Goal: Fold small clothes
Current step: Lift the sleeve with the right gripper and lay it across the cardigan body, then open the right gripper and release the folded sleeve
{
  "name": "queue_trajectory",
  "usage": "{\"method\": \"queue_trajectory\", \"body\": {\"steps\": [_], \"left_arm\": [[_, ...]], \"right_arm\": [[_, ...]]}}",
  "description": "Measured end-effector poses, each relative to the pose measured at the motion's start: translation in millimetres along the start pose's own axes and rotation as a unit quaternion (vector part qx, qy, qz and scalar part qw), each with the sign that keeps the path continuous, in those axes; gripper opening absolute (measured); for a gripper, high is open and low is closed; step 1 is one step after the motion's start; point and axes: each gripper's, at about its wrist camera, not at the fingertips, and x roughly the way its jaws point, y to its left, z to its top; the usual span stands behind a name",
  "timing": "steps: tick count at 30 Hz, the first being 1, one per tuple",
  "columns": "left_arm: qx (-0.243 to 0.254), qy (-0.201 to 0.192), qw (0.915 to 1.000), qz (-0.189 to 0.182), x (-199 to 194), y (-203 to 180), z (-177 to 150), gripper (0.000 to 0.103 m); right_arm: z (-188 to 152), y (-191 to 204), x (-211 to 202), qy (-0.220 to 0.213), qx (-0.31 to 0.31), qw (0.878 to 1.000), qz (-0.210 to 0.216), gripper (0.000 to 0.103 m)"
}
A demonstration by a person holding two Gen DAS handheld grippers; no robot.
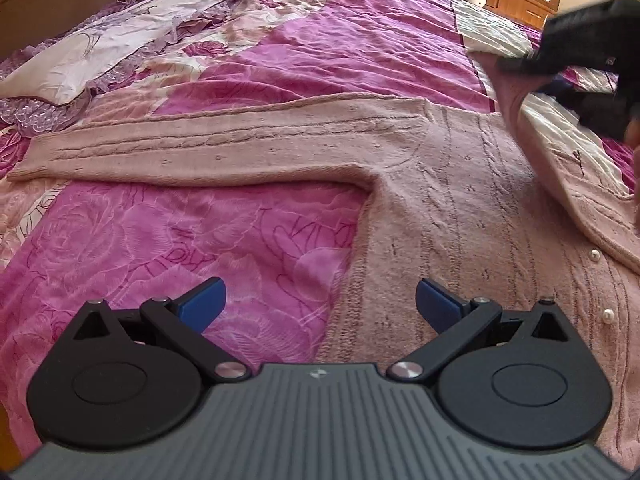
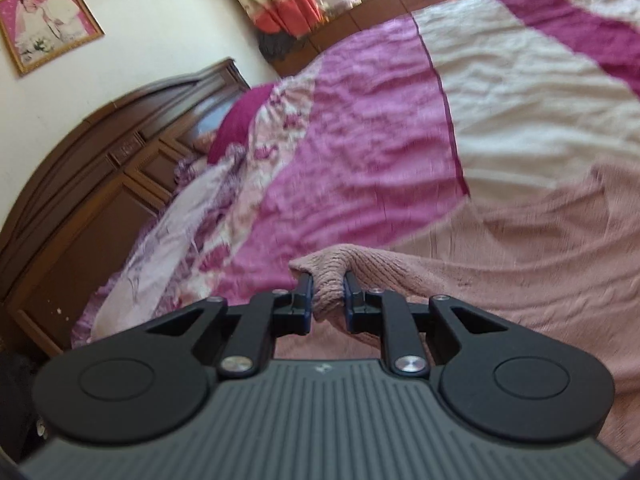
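Left wrist view: left gripper (image 1: pixel 320 300), jaws wide and empty, hovers over the pink cardigan (image 1: pixel 460 200) spread on the bed (image 1: pixel 360 40); at 2 o'clock, right gripper (image 2: pixel 327 294) pinches its sleeve, presumably to fold it inward.

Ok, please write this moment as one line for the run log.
fold cardigan | left gripper open, above hem | right gripper shut on sleeve end, lifted | other sleeve flat on bed

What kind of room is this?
It looks like a bedroom in a home. There is a big bed with a pink flowery bedspread, a dark wooden headboard, pillows by it, and a framed photo on the wall.
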Motion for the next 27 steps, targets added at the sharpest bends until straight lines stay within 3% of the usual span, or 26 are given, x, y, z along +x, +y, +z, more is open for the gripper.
{"method": "queue_trajectory", "body": {"steps": [7, 13, 20, 27], "left_arm": [[-0.004, 0.004, 1.0000, 0.000, 4, 6, -1, 0.103], [0.001, -0.001, 1.0000, 0.001, 0, 4, 1, 0.103], [0.011, -0.016, 0.9998, -0.005, -8, 0, 9, 0.103], [0.010, -0.016, 0.9998, 0.006, -7, 5, 16, 0.103]], "right_arm": [[-23, -8, 21, 0.042, 0.021, 0.999, 0.008, 0.023], [-31, -3, 18, 0.053, 0.008, 0.999, 0.007, 0.061], [-31, -8, -24, 0.051, -0.039, 0.998, -0.002, 0.061], [-43, -50, -86, 0.043, -0.036, 0.997, -0.057, 0.061]]}}
